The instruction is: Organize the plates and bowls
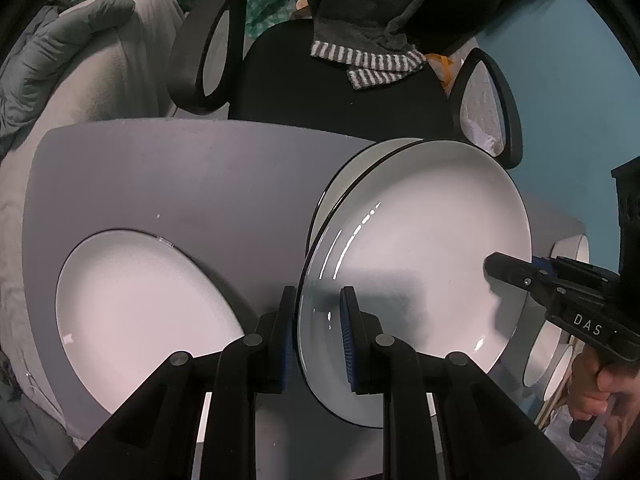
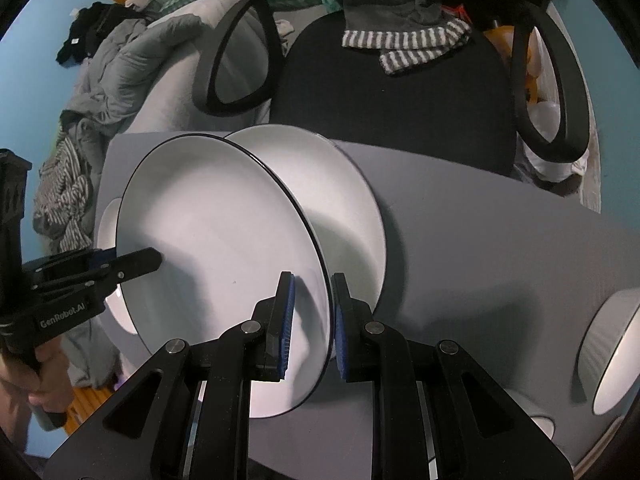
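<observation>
A white plate with a thin black rim [image 1: 420, 248] is held level above the grey table [image 1: 180, 184] by both grippers. My left gripper [image 1: 318, 332] is shut on its near-left rim. My right gripper [image 2: 312, 320] is shut on the opposite rim of the same plate [image 2: 216, 240]. A second white plate [image 2: 344, 208] lies on the table right under the held one. A third white plate [image 1: 132, 316] lies on the table at the left. White bowls [image 2: 612, 360] stand at the right edge of the table.
A black office chair [image 2: 392, 112] with clothes draped on its back stands behind the table. A bed with grey bedding [image 2: 132, 64] is at the left. More bowls [image 1: 548, 352] sit near the table's right edge.
</observation>
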### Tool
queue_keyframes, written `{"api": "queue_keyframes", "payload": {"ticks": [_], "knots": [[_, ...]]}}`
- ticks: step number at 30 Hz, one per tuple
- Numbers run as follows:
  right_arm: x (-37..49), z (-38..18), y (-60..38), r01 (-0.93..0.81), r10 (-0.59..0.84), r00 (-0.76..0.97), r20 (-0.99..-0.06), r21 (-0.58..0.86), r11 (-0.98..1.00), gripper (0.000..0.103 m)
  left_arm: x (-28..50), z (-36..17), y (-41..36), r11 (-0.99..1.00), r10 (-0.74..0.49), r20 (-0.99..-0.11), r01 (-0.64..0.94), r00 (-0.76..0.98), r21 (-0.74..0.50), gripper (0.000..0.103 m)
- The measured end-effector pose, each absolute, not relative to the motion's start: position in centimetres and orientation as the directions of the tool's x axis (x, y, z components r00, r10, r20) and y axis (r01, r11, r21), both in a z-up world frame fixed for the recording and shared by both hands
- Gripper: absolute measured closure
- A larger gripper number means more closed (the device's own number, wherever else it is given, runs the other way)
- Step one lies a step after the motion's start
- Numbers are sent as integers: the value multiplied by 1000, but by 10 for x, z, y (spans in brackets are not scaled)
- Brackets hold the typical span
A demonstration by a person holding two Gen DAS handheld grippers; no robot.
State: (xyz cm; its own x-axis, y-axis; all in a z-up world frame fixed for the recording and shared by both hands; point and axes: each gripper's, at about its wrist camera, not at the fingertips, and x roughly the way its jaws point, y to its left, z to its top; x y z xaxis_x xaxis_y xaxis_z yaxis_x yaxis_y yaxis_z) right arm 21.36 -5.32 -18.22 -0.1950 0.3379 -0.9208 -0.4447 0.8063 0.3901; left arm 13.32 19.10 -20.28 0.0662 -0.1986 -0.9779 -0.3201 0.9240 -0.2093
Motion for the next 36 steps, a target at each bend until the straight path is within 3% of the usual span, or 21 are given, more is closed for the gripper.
{"api": "queue_keyframes", "payload": {"ticks": [26, 36], "knots": [[237, -203, -46, -429, 273, -237, -932, 353, 832, 84, 160, -224, 185, 932, -178, -984, -323, -3, -167, 82], [235, -202, -28, -461, 150, -242, -959, 249, 852, 72, 161, -221, 180, 948, -129, -992, -295, -2, -123, 78]]}}
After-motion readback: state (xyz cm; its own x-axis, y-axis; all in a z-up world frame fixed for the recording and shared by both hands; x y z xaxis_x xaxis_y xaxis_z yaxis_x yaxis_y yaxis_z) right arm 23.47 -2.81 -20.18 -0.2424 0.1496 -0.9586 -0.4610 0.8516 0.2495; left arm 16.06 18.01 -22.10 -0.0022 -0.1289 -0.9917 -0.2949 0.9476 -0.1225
